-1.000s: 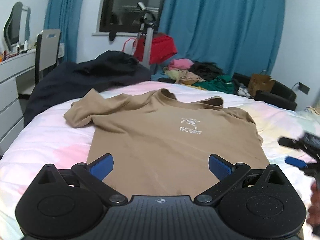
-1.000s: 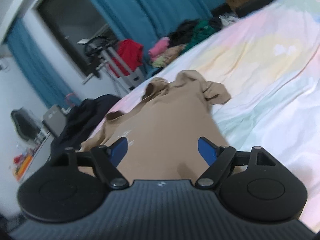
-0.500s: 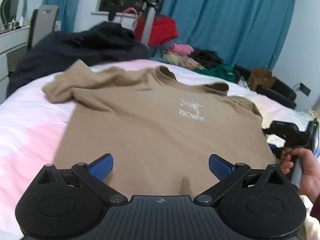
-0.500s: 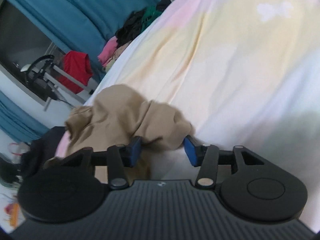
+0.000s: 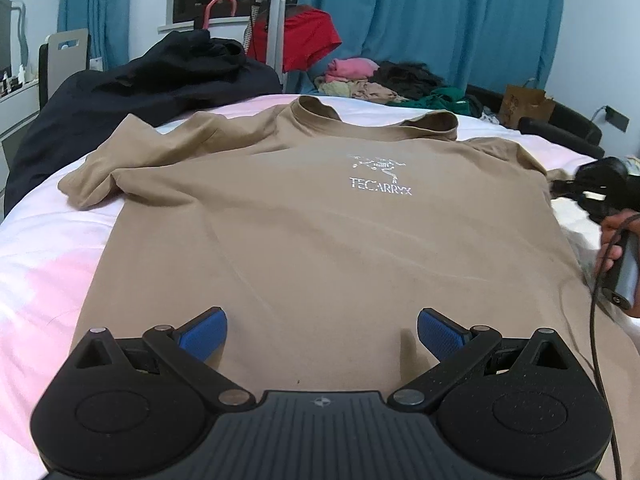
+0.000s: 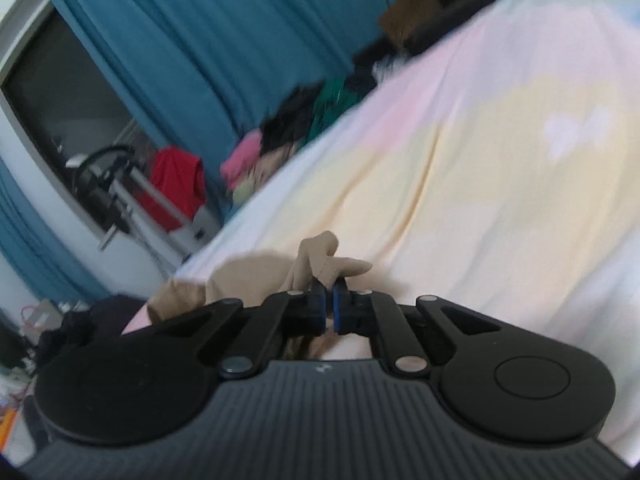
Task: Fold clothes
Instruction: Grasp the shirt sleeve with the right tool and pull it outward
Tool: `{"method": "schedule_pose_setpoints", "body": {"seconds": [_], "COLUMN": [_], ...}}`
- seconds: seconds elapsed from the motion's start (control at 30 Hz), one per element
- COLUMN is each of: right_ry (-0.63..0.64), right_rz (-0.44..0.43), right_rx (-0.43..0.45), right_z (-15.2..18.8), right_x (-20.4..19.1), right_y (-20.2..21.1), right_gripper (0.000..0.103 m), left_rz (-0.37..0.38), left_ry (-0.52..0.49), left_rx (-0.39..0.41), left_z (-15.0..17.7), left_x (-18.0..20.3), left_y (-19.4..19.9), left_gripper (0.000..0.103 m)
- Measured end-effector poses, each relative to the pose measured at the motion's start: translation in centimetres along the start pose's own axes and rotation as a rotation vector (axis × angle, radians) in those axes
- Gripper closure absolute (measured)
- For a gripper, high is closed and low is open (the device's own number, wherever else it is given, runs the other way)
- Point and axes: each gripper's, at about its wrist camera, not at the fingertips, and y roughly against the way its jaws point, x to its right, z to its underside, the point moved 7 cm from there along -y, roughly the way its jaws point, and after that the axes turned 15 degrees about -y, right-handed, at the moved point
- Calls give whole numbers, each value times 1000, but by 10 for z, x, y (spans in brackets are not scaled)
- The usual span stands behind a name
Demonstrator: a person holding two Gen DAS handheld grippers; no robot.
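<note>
A tan T-shirt (image 5: 320, 232) with a white chest logo lies front-up on the bed, collar at the far end. My left gripper (image 5: 322, 334) hovers open over its near hem, blue pads wide apart with nothing between them. At the shirt's right edge a hand holds my right gripper (image 5: 588, 190), seen from the left wrist view. In the right wrist view my right gripper (image 6: 329, 296) is shut on the bunched right sleeve (image 6: 320, 260) of the T-shirt, cloth pinched between the blue pads.
A pastel sheet (image 6: 480, 184) covers the bed. A dark garment (image 5: 140, 84) is heaped at the far left of the bed. Behind stand a rack with a red garment (image 5: 308, 40), a clothes pile (image 5: 380, 80), blue curtains and a paper bag (image 5: 524, 104).
My right gripper swung to the shirt's right sleeve and shut on it. My left gripper moved in over the hem and stays open.
</note>
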Motion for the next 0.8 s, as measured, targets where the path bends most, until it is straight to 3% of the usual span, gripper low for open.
{"method": "schedule_pose_setpoints", "body": {"seconds": [0.23, 0.5, 0.57, 0.6, 0.63, 0.67, 0.7, 0.77, 0.8], "right_ry": [-8, -93, -80, -74, -77, -80, -83, -89, -91], "right_rz": [39, 134, 115, 103, 109, 116, 122, 135, 157], "right_rx": [197, 201, 186, 174, 155, 136, 117, 78, 35], "right_z": [-55, -66, -62, -59, -54, -49, -44, -35, -28], "right_x": [16, 48, 42, 39, 39, 39, 39, 39, 42], "right_y": [42, 45, 48, 50, 52, 55, 57, 62, 57], "right_gripper": [97, 93, 92, 81, 52, 38, 31, 35, 51], "left_rz": [-6, 3, 5, 7, 9, 10, 12, 17, 21], "left_ry": [59, 36, 27, 27, 28, 31, 38, 54, 64], "left_rx": [15, 30, 31, 32, 34, 34, 32, 30, 30], "left_z": [-2, -5, -5, -5, -5, -5, -5, -5, -4], "left_x": [-13, -10, -9, -8, -8, -8, -9, -11, -12], "left_y": [6, 10, 11, 11, 11, 12, 12, 13, 14], "left_gripper": [1, 1, 1, 1, 1, 1, 1, 1, 1]}}
